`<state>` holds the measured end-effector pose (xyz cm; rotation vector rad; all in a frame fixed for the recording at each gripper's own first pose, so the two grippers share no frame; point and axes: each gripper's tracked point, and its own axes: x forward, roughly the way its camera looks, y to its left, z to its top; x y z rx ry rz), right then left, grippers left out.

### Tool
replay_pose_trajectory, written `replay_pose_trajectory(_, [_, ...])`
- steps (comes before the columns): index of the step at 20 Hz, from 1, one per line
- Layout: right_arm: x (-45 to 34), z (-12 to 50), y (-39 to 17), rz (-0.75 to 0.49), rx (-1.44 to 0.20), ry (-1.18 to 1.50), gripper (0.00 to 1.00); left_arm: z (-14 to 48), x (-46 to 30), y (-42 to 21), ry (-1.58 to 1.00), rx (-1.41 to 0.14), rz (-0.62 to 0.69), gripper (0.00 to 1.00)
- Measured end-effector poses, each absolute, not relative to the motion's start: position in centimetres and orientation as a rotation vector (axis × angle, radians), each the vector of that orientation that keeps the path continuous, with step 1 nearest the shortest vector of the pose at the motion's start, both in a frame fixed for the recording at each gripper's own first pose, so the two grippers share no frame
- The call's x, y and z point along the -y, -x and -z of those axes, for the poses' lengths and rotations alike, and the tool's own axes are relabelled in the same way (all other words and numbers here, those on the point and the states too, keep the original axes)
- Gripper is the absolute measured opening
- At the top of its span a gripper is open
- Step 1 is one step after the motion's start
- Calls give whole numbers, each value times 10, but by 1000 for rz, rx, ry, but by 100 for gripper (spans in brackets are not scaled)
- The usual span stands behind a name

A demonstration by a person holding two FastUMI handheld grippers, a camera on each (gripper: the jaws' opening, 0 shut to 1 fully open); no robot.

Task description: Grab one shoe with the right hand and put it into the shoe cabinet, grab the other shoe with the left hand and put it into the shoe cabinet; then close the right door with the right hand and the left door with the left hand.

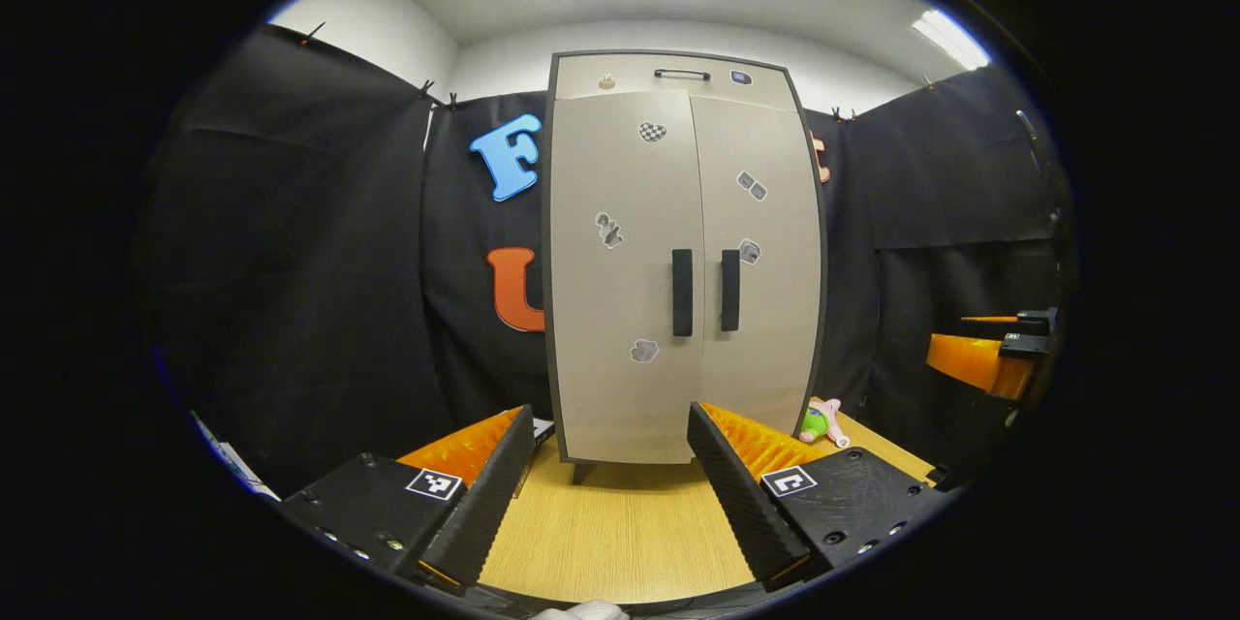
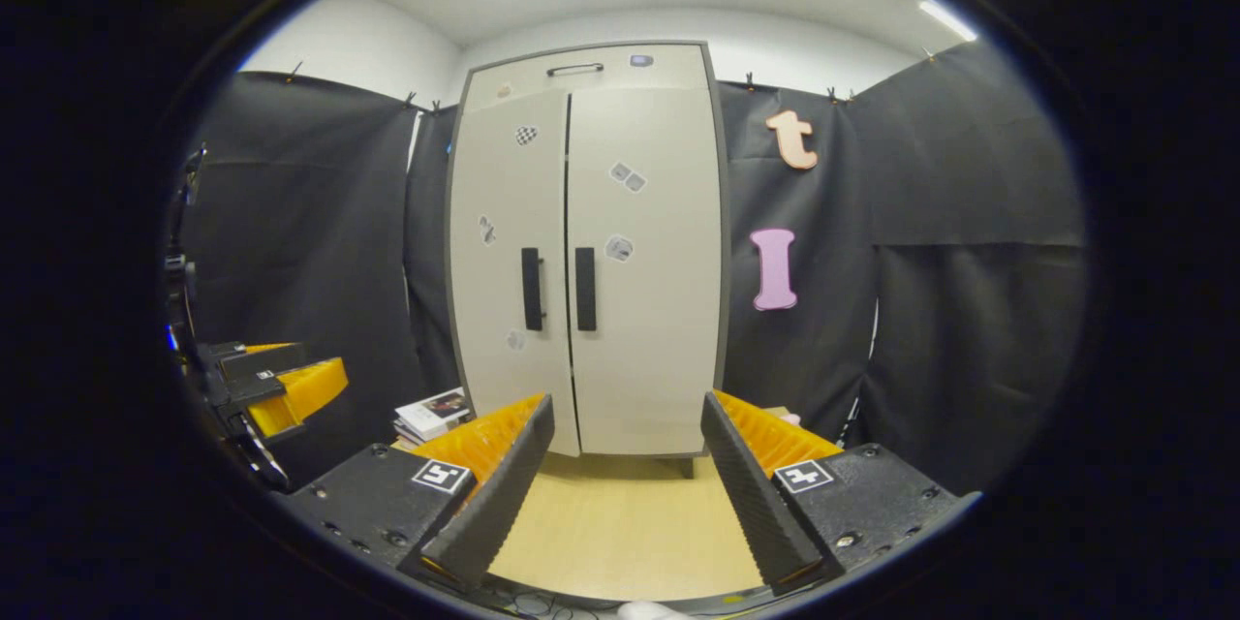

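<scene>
**A:** Where do I stand with the cabinet (image 1: pixel 683 262)?

**B:** Both my views face it square on. The left door (image 1: pixel 625 271) and right door (image 1: pixel 760 262) both look flush, their two dark handles (image 1: pixel 682 292) side by side at the middle seam. No shoe lies on the table (image 1: pixel 620 523) in front of it, so I judge both are inside and the job is about done.

**A:** And the tools?

**B:** My left gripper (image 1: pixel 610 480) is spread wide with nothing between its fingers. My right gripper (image 2: pixel 628 475) is the same, wide apart and empty. Both hang short of the cabinet.

**A:** If a door needs a nudge?

**B:** I'd guess the panels are light, stiff and smooth. I'd push flat beside the handle, well away from the hinge edge, since a finger might slide on the bare face.

**A:** Anything nearby?

**B:** A small plush toy (image 1: pixel 823 421) right of the cabinet's foot, some books (image 2: pixel 433 414) left of it.
</scene>
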<state>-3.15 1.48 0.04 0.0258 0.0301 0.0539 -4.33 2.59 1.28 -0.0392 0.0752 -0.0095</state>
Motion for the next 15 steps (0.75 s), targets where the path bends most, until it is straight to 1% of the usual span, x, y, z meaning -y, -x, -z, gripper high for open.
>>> replay_pose_trajectory(1, [-15, 0, 32, -57, -32, -26, 99, -13, -27, 44, 39, -77, 6, 100])
replay_pose_trajectory(2, [-15, 2, 32, -59, -36, -26, 99, -12, -26, 44, 38, -77, 4, 96])
replay_pose_trajectory(3, [-15, 3, 32, -62, -40, -27, 99, -12, -25, 45, 38, -79, 4, 96])
replay_pose_trajectory(4, [-16, 3, 31, -66, -42, -28, 99, -13, -25, 45, 37, -78, 3, 100])
replay_pose_trajectory(5, [-17, 4, 31, -70, -44, -28, 99, -13, -24, 46, 34, -77, 2, 96])
replay_pose_trajectory(6, [-17, 4, 32, -71, -43, -26, 99, -13, -25, 46, 30, -78, 1, 100])
replay_pose_trajectory(12, [-16, 5, 30, -86, -44, -28, 99, -12, -22, 50, 24, -84, -10, 100])
replay_pose_trajectory(13, [-15, 5, 30, -87, -46, -26, 99, -12, -20, 50, 26, -85, -9, 96])
replay_pose_trajectory(14, [-15, 6, 28, -90, -50, -27, 99, -13, -19, 51, 26, -82, -9, 100])
replay_pose_trajectory(15, [-15, 6, 28, -92, -51, -28, 99, -13, -18, 51, 24, -84, -10, 100])
